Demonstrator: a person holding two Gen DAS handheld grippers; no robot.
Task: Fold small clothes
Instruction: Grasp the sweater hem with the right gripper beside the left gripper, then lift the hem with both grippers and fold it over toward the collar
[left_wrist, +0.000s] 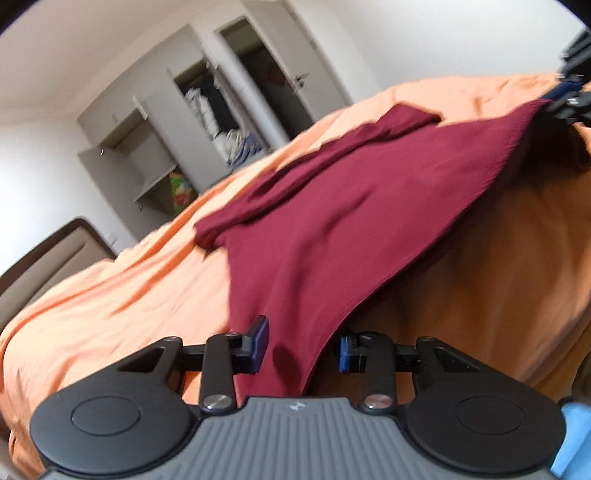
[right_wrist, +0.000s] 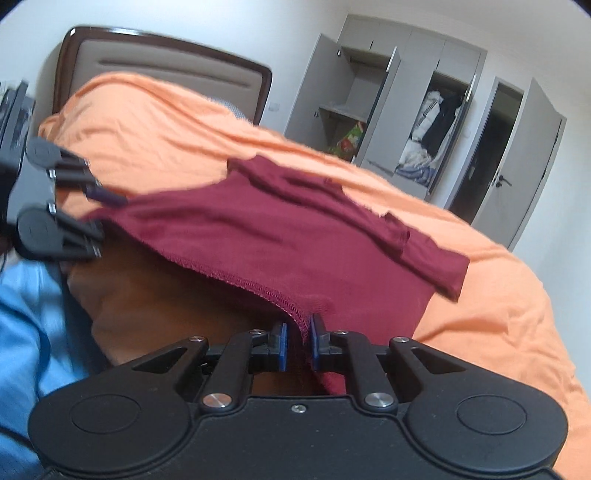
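A big bed (right_wrist: 498, 295) with an orange sheet fills most of both views. Its brown and tan headboard (right_wrist: 166, 62) sits at about 11 o'clock in the right wrist view. A grey wardrobe (right_wrist: 424, 110) stands behind the bed at 1 o'clock, with its doors open and some clothes hanging inside.

A dark red shirt (left_wrist: 332, 206) lies on the orange sheet, in the middle of both views. The far part, with the sleeves, rests flat on the bed. The near edge is lifted up off the sheet, and there is a dark shadow under it.

The right gripper (right_wrist: 298, 341) is at 6 o'clock in its own view. Its two blue pads (right_wrist: 282, 345) are very close together and pinch the stitched hem of the red shirt.

The left gripper (left_wrist: 303, 349) is at 6 o'clock in its own view. Its pads are a fair way apart, and a corner of the red shirt hangs down between them. The picture is blurry, so I cannot tell if it grips the cloth.

A bit of light blue cloth (right_wrist: 26, 325) shows at 8 o'clock in the right wrist view.
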